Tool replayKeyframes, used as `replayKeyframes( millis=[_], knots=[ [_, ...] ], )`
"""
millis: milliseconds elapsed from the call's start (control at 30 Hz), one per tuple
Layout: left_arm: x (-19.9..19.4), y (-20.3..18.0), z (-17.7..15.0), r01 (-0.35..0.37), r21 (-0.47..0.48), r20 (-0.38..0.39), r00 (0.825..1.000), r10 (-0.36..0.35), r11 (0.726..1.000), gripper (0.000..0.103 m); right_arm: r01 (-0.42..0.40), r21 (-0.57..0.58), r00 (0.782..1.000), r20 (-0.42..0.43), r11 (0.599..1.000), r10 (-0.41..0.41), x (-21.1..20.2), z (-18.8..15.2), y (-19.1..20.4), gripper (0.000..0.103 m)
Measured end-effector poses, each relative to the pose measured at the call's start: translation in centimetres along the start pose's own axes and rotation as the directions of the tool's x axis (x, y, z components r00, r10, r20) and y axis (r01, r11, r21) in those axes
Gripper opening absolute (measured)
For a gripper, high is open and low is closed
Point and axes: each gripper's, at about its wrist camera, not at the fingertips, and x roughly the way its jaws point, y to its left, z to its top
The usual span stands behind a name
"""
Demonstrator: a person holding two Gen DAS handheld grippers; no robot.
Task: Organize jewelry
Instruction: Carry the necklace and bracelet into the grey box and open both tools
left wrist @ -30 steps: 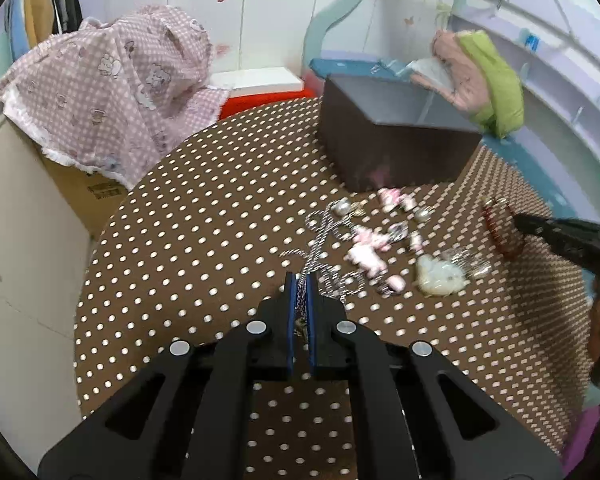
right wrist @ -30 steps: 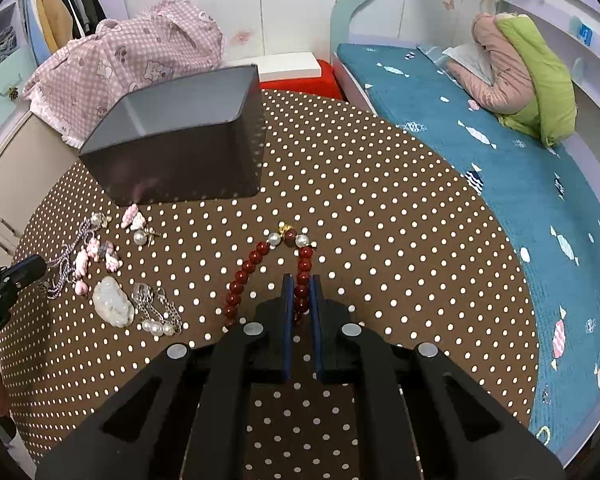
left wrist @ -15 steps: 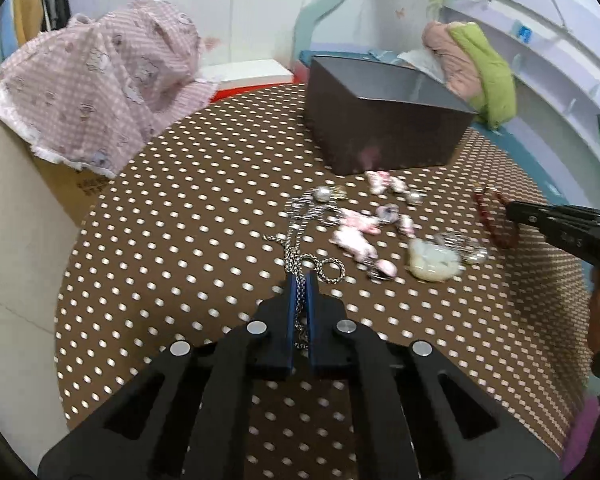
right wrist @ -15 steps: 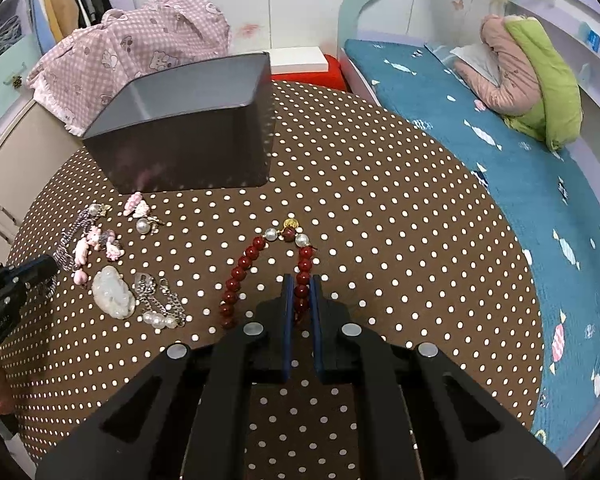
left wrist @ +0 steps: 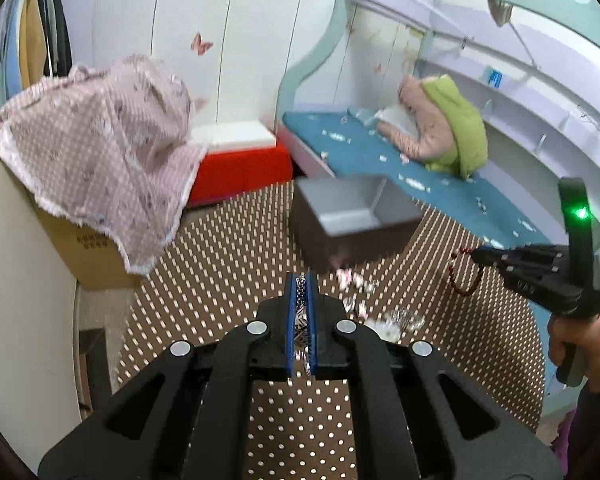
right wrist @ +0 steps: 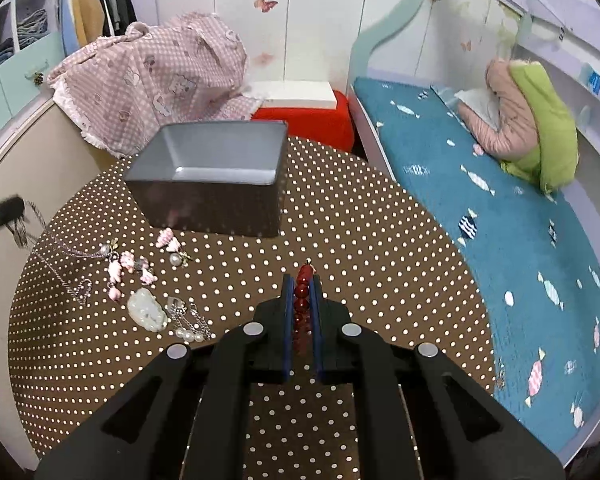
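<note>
My left gripper (left wrist: pixel 300 280) is shut on a silver chain necklace (left wrist: pixel 300 300) and holds it up above the polka-dot table; the chain also shows hanging from it in the right wrist view (right wrist: pixel 40 220). My right gripper (right wrist: pixel 302 280) is shut on a red bead bracelet (right wrist: pixel 302 296), lifted off the table; it dangles in the left wrist view (left wrist: pixel 464 276). An open grey box (right wrist: pixel 212 184) stands at the table's back. Pink charms (right wrist: pixel 120 268), a white jade pendant (right wrist: pixel 146 310) and pearl pieces (right wrist: pixel 188 332) lie in front of it.
The round brown dotted table (right wrist: pixel 380 240) ends at a curved edge. A teal bed (right wrist: pixel 480 200) with a pink and green jacket (right wrist: pixel 532 120) lies to the right. A pink checked cloth (right wrist: pixel 152 76) covers a carton behind the table, beside a red stool (right wrist: pixel 312 120).
Both grippers rose from the table. The left lifted the silver chain, the right lifted the red bead bracelet, which lay on the cloth before. Both views now look higher across the room.
</note>
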Motion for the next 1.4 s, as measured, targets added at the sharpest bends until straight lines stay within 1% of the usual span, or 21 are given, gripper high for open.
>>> replayKeyframes(
  millis=[100, 233, 400, 533, 633, 667, 767, 833, 900, 967, 1033, 1067, 1133, 1200, 1300, 1400],
  knots=[
    [-1.5, -0.2, 1.2, -0.001, 0.019, 0.037, 0.999, 0.000, 1.000, 0.004, -0.009, -0.007, 1.000, 0.019, 1.000, 0.010, -1.0, 0.3, 0.2, 0.006],
    [-3.6, -0.5, 3.0, 0.016, 0.040, 0.083, 0.996, -0.019, 0.999, 0.004, -0.008, -0.023, 0.999, 0.050, 1.000, 0.009, -2.2, 1.3, 0.3, 0.006],
    [-6.4, -1.4, 5.5, 0.037, 0.086, 0.149, 0.988, -0.049, 0.996, 0.004, -0.012, -0.036, 0.997, 0.082, 0.999, 0.015, -3.2, 2.2, 0.5, 0.006],
    [-7.5, -2.0, 7.2, 0.042, 0.115, 0.177, 0.982, -0.062, 0.992, 0.004, -0.024, -0.049, 0.995, 0.100, 0.998, 0.029, -3.6, 3.0, 0.8, 0.006],
    [-8.0, -2.8, 8.8, 0.061, 0.138, 0.198, 0.976, -0.088, 0.988, 0.004, -0.028, -0.063, 0.992, 0.124, 0.998, 0.035, -4.1, 4.4, 1.0, 0.006],
    [-8.1, -3.1, 9.4, 0.065, 0.147, 0.206, 0.974, -0.095, 0.987, 0.004, -0.040, -0.067, 0.989, 0.139, 0.997, 0.049, -4.3, 5.3, 1.0, 0.006],
    [-8.0, -4.2, 12.4, 0.103, 0.170, 0.228, 0.963, -0.141, 0.980, 0.004, -0.056, -0.084, 0.982, 0.176, 0.995, 0.071, -4.7, 7.7, 1.4, 0.006],
    [-7.5, -4.9, 14.3, 0.111, 0.180, 0.240, 0.959, -0.153, 0.977, 0.004, -0.086, -0.088, 0.977, 0.187, 0.992, 0.101, -4.8, 9.5, 1.5, 0.006],
    [-6.6, -5.4, 16.5, 0.109, 0.181, 0.246, 0.957, -0.152, 0.977, 0.004, -0.097, -0.097, 0.975, 0.189, 0.991, 0.114, -4.2, 11.3, 1.7, 0.006],
    [-5.4, -5.7, 18.0, 0.117, 0.176, 0.236, 0.959, -0.158, 0.977, 0.004, -0.124, -0.097, 0.974, 0.179, 0.987, 0.140, -3.5, 12.3, 1.6, 0.006],
    [-3.7, -6.0, 19.0, 0.107, 0.169, 0.223, 0.964, -0.144, 0.980, 0.004, -0.150, -0.087, 0.975, 0.153, 0.985, 0.162, -2.0, 13.1, 1.6, 0.006],
    [-2.8, -5.9, 19.3, 0.109, 0.165, 0.211, 0.967, -0.143, 0.980, 0.004, -0.172, -0.079, 0.974, 0.135, 0.982, 0.182, -1.2, 13.4, 1.5, 0.006],
    [-0.7, -5.8, 19.5, 0.119, 0.146, 0.178, 0.973, -0.144, 0.982, 0.004, -0.178, -0.074, 0.977, 0.108, 0.981, 0.185, 0.2, 13.7, 1.4, 0.006],
    [1.2, -5.7, 19.2, 0.122, 0.131, 0.146, 0.979, -0.141, 0.984, 0.004, -0.197, -0.064, 0.977, 0.073, 0.978, 0.201, 1.9, 13.7, 1.3, 0.007],
    [4.6, -5.5, 17.7, 0.121, 0.116, 0.074, 0.989, -0.131, 0.986, 0.005, -0.216, -0.052, 0.976, 0.011, 0.975, 0.217, 4.6, 13.4, 1.5, 0.007],
    [7.0, -5.2, 16.2, 0.118, 0.101, 0.018, 0.993, -0.120, 0.988, 0.005, -0.231, -0.027, 0.973, -0.029, 0.972, 0.231, 6.4, 13.1, 1.4, 0.008]
  ],
)
